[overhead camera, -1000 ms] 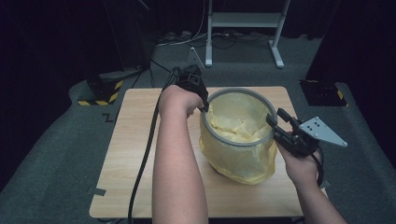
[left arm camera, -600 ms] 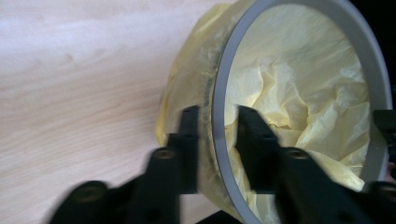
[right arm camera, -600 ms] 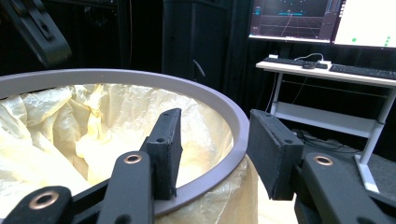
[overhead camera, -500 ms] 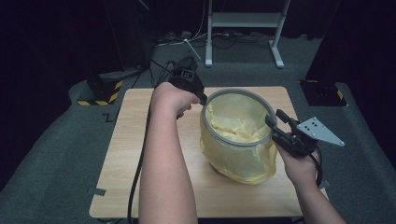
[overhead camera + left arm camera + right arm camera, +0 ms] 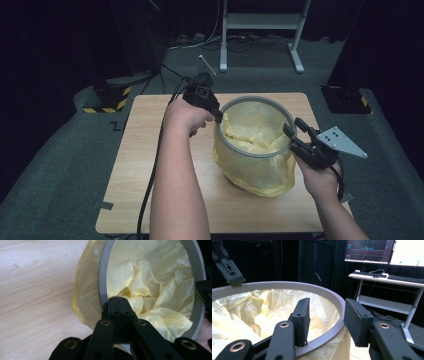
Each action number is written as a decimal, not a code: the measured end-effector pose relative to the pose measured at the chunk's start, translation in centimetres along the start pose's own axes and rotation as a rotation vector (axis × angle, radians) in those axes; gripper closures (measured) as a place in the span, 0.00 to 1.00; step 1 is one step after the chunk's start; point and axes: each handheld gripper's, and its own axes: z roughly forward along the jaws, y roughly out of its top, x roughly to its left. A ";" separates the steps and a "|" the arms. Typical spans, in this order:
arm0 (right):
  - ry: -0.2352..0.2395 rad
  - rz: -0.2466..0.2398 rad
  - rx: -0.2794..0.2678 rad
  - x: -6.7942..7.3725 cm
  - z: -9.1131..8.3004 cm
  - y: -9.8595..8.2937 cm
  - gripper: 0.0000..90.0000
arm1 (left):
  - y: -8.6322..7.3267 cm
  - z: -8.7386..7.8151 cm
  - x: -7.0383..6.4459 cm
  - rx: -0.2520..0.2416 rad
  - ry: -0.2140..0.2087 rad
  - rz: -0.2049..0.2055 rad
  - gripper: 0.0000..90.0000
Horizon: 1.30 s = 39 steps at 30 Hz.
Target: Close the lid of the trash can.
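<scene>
Right gripper view: my right hand-held gripper [image 5: 325, 320], jaws spread, straddles the bin rim [image 5: 329, 296], yellow liner [image 5: 262, 312] just inside.

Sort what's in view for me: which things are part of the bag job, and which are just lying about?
In the job: yellow bag, grey ring round its mouth, left tongs shut at the ring's edge, right tongs open astride the ring.

Lying about: white stand, striped block, monitors, keyboard.
</scene>
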 end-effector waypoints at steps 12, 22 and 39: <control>-0.038 0.015 -0.012 -0.7 -1.1 0.7 0.57 | -1.5 -2.3 1.5 -0.104 0.129 0.018 0.96; -0.131 0.043 0.045 -3.6 -2.5 -2.8 0.50 | -5.2 3.5 9.6 -0.216 0.288 0.001 0.60; -0.147 0.105 0.507 -4.6 0.0 -15.5 0.37 | -13.2 16.8 15.9 -0.256 0.475 0.074 0.40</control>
